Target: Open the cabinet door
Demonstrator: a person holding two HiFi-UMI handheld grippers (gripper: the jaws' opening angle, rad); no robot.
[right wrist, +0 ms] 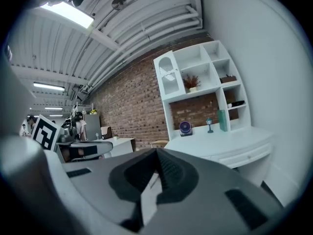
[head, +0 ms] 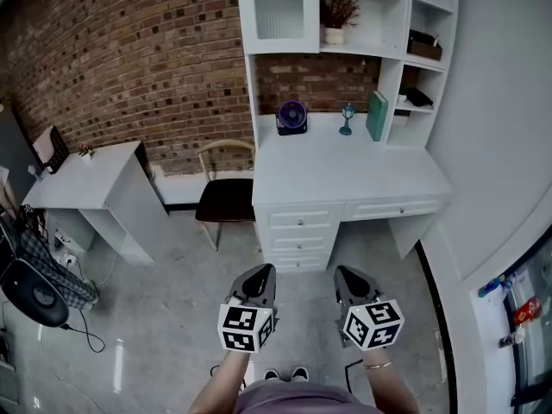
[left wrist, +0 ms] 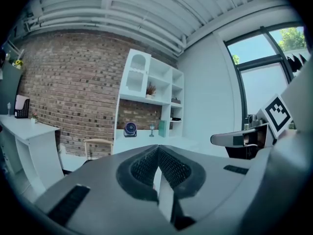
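Note:
A white cabinet door (head: 279, 11) with a ribbed glass pane stands closed at the top left of the white shelf unit, above the white desk (head: 345, 175). The same cabinet door (left wrist: 135, 75) shows far off in the left gripper view, and the cabinet door (right wrist: 168, 78) also appears in the right gripper view. My left gripper (head: 261, 275) and right gripper (head: 346, 277) are held side by side over the floor, well short of the desk, both shut with nothing between the jaws.
On the desk stand a purple fan (head: 291, 116), a small blue figure (head: 347, 119) and a green book (head: 377, 115). A chair (head: 224, 197) sits left of the drawers (head: 299, 231). A second white table (head: 86, 179) stands at the left by the brick wall.

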